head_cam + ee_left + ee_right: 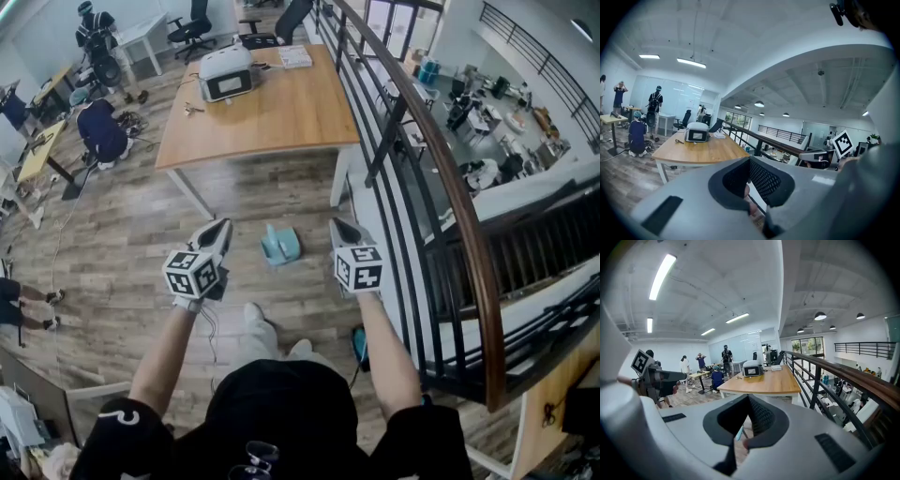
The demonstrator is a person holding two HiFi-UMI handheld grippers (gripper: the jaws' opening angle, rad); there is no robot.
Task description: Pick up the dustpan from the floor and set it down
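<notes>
While one teal dustpan [280, 246] lies on the plank floor [141, 244] near one wooden table [272, 112] and the mezzanine railing [441, 178], the left gripper [222, 228] and right gripper [339, 225] flank it, both closed and empty.

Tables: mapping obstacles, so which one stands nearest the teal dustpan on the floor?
The wooden table bearing a white device; the dustpan lies just before it, while the yellow desk and white desk stand far off.

Left gripper [750, 162] jaws seemingly together, wooden table [711, 148]
</notes>
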